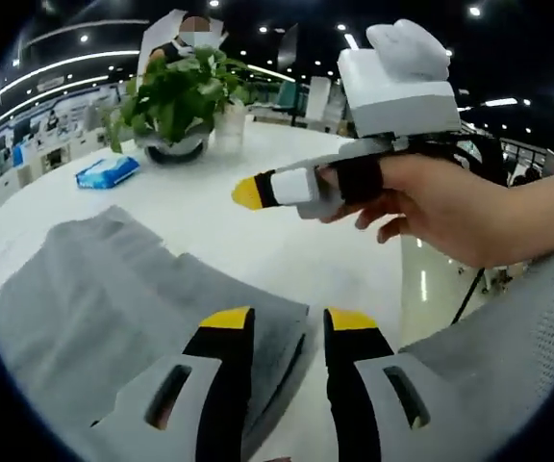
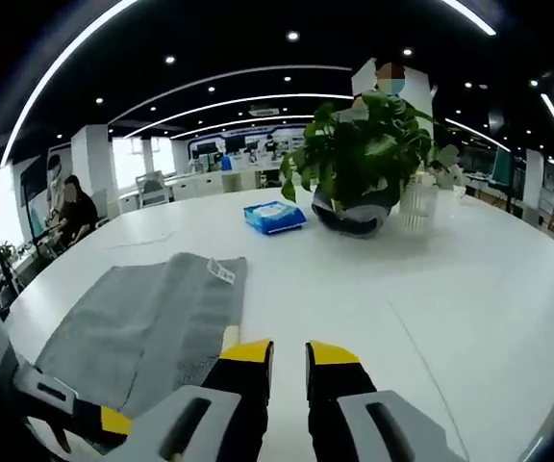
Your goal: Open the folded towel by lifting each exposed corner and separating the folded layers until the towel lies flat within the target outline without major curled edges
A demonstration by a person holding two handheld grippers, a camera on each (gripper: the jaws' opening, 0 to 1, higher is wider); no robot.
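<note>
Towel first: grey, folded, lying on the white bench, and in the left gripper view it runs right up under the left gripper. Those yellow-tipped fingers stand apart with a gap between them, nothing clamped, the left one over the cloth and the towel's near edge passing just beneath the gap. Beyond the tips the grey fabric spreads away to the left, with a stepped, layered edge showing where the fold sits.

Now the right gripper view: the right gripper hovers over bare bench, its two fingers slightly apart, holding nothing. The towel lies just to the left of those tips, close beside them but not between them, a small white label showing at its far corner. Low at the left, the other gripper's yellow tip sits at the towel's near edge.

Back in the left gripper view, above and beyond the fingertips, the right gripper floats in from the right in a person's hand, clear of the bench; I can't tell its gap from this angle.

Further out past both sets of fingers: a blue packet, then a leafy potted plant in a dark bowl, with a pale ribbed cup beside it. Far left, a person sits at a desk.
</note>
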